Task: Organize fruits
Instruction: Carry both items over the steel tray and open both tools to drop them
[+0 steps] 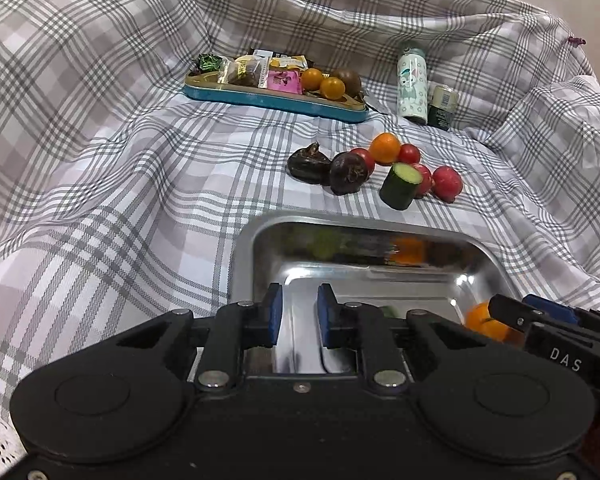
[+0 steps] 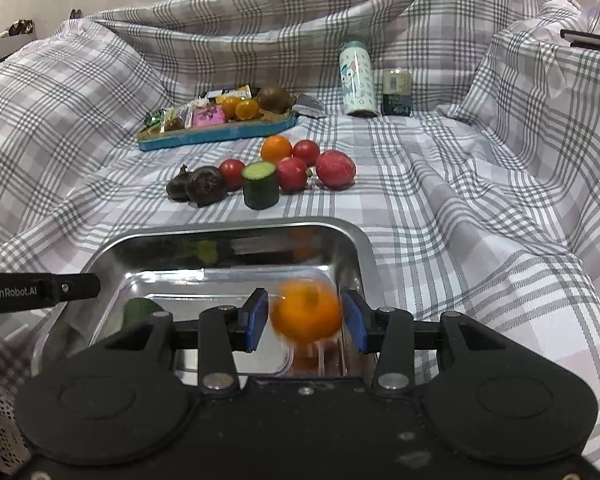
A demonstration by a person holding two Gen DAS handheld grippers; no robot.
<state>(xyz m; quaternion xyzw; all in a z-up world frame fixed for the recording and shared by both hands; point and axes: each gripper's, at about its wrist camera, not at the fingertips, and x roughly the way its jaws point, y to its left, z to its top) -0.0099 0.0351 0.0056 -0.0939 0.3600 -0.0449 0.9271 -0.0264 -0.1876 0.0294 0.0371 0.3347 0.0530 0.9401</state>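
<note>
A: Orange first: where is it, and what has hold of it?

B: It sits between the blue pads of the right gripper, low over the steel tray, toward the tray's right side. It looks blurred, and there is a thin gap showing on each side, so I judge the jaws are apart and the fruit is loose, either just let go or about to be. I can't swear to contact.

A: And the left gripper?

B: Empty. Its pads stand a little apart over the tray's left half, clamped on nothing.

A: How would that orange handle?

B: Light, I'd guess, with a firm but yielding skin. Smooth peel, so it may slip or roll on bare steel. Best taken across its widest part, pads on opposite sides, with gentle pressure.

A: Any long axis to mind?

B: Hardly; it's nearly round. A small dark spot near the top, possibly the stem end, faces about 12 o'clock, but the blur makes that uncertain.

A: What's left out on the cloth?

B: At 12 o'clock from the tray lie a cucumber piece standing on end with its cut face up, another orange, red tomatoes and two dark fruits, all close together. Farther back at 11 o'clock is a blue tray with snacks and more fruit.
</note>
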